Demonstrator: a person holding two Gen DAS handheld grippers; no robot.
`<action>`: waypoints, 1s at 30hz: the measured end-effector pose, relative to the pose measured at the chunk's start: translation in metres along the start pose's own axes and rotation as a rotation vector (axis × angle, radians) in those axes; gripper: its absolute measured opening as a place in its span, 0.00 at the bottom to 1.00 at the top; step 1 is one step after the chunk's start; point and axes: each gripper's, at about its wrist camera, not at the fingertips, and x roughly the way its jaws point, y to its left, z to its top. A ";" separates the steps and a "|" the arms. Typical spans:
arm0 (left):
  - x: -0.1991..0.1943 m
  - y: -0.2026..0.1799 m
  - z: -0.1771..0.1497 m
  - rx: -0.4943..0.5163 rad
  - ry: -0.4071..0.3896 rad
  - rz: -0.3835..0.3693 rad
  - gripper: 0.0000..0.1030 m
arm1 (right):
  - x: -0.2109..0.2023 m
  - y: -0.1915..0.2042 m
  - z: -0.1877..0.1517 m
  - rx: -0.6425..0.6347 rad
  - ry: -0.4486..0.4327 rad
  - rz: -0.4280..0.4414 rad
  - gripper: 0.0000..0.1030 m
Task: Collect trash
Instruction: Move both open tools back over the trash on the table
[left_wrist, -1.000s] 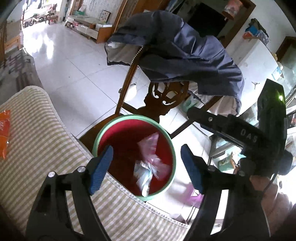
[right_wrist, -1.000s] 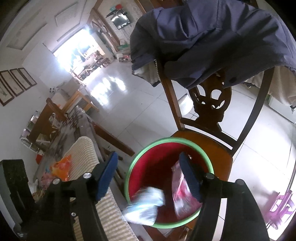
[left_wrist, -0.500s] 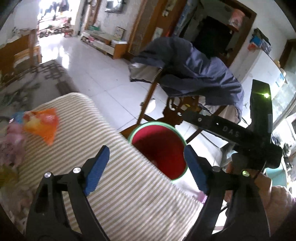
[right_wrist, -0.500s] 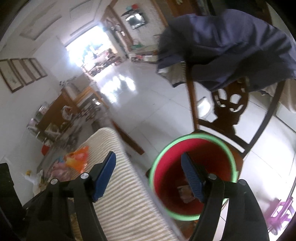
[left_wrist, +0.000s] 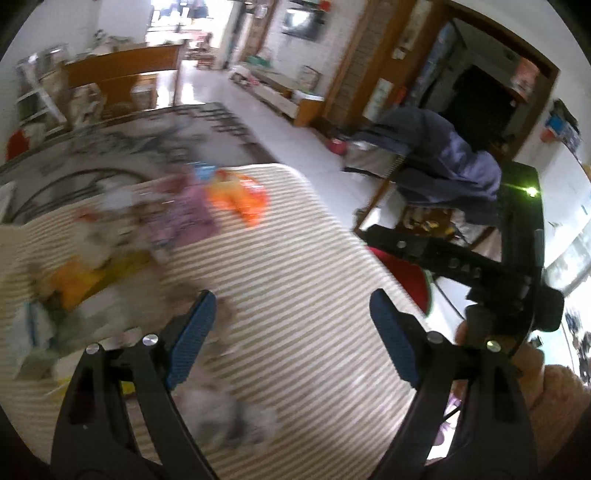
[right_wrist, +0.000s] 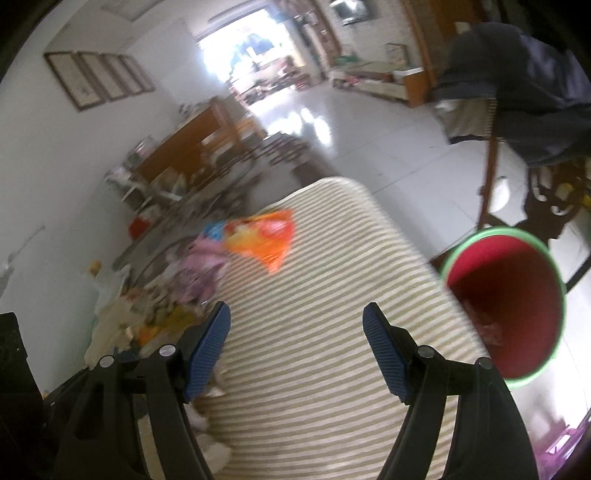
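Observation:
A red bin with a green rim (right_wrist: 506, 302) stands on a wooden chair off the right edge of the striped table (right_wrist: 332, 369); only a sliver of the bin (left_wrist: 406, 277) shows in the left wrist view. An orange wrapper (left_wrist: 240, 199) (right_wrist: 266, 236), a pink wrapper (left_wrist: 181, 218) (right_wrist: 203, 266) and more blurred trash (left_wrist: 74, 280) lie on the table's left side. A crumpled whitish piece (left_wrist: 225, 413) lies under the left gripper. My left gripper (left_wrist: 291, 336) is open and empty above the table. My right gripper (right_wrist: 295, 350) is open and empty above the table; it also shows in the left wrist view (left_wrist: 461, 266).
A wooden chair (right_wrist: 491, 177) draped with a dark blue jacket (left_wrist: 443, 162) (right_wrist: 517, 92) stands right of the table. A patterned surface (left_wrist: 110, 147) and wooden furniture (left_wrist: 125, 77) lie beyond the table, with white tiled floor (right_wrist: 369, 140).
Both grippers have swung left from over the red bin to over the striped table. The trash dropped into the bin a second ago is out of them; both stay open.

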 end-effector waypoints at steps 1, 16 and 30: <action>-0.008 0.015 -0.005 -0.018 -0.003 0.027 0.80 | 0.004 0.010 -0.003 -0.012 0.012 0.010 0.73; -0.059 0.135 -0.065 -0.287 0.016 0.205 0.80 | 0.113 0.089 -0.038 -0.135 0.313 0.066 0.83; -0.056 0.166 -0.028 -0.339 -0.039 0.202 0.80 | 0.088 0.099 -0.035 -0.224 0.264 0.137 0.23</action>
